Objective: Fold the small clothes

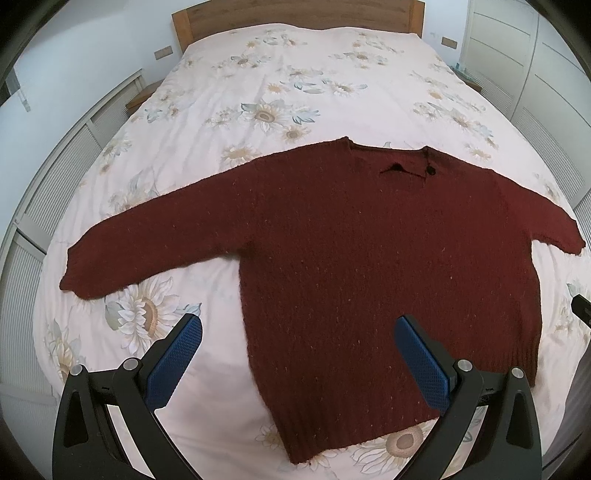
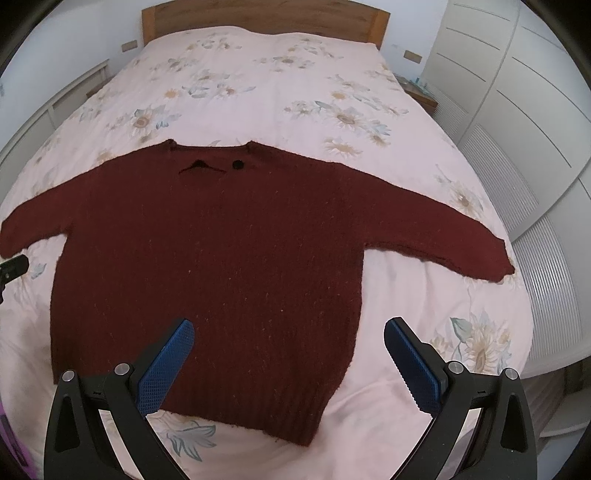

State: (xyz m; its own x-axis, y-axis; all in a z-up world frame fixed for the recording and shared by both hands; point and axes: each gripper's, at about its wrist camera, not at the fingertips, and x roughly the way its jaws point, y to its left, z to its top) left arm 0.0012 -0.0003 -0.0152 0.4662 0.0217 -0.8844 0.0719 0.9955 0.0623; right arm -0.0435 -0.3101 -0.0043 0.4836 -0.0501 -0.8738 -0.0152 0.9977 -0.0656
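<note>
A small dark red knitted sweater [image 1: 369,266] lies flat on the bed, both sleeves spread out, neckline with a black button at the far side. My left gripper [image 1: 299,325] hovers open above the sweater's lower left edge, nothing between its blue pads. The same sweater [image 2: 207,266] fills the right wrist view. My right gripper [image 2: 288,328] hangs open above the sweater's lower right side, holding nothing. A black bit of the right gripper [image 1: 581,308] shows at the right edge of the left wrist view, and part of the left gripper [image 2: 13,267] shows at the left edge of the right wrist view.
The bed [image 1: 295,74] has a pale pink cover with sunflower print and a wooden headboard [image 1: 295,14] at the far end. White slatted wardrobe doors [image 2: 517,110] stand along the right side, white panels [image 1: 55,166] along the left.
</note>
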